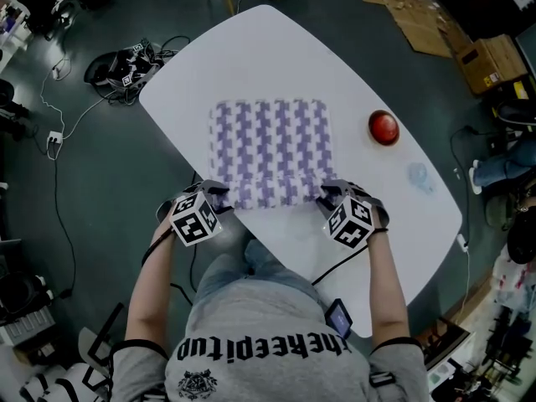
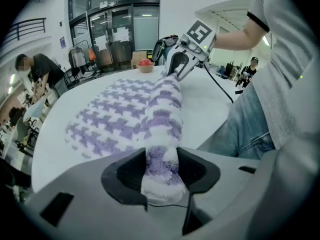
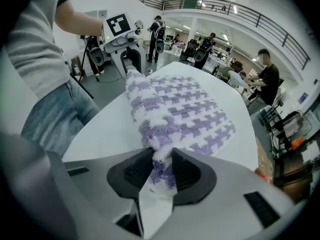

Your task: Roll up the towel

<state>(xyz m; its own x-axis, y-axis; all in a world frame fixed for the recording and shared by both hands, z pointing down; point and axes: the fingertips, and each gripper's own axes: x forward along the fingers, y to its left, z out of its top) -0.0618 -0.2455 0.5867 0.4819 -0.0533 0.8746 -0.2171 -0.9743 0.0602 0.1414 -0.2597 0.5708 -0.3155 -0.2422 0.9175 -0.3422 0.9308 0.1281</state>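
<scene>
A purple-and-white checked towel (image 1: pixel 272 145) lies spread on the white oval table (image 1: pixel 360 74). Its near edge is folded into a thick roll that runs between my two grippers. My left gripper (image 1: pixel 219 198) holds the roll's left end, and in the left gripper view the pads press on the bunched towel (image 2: pixel 161 164). At the right end my right gripper (image 1: pixel 331 195) pinches the towel (image 3: pixel 161 169) between its pads. Each gripper view shows the other gripper at the far end of the roll: the right gripper (image 2: pixel 177 66) and the left gripper (image 3: pixel 131 61).
A red round object (image 1: pixel 383 127) sits on the table to the right of the towel. Cables and gear (image 1: pixel 126 65) lie on the floor at the left, and cardboard boxes (image 1: pixel 490 61) at the upper right. The person stands against the table's near edge.
</scene>
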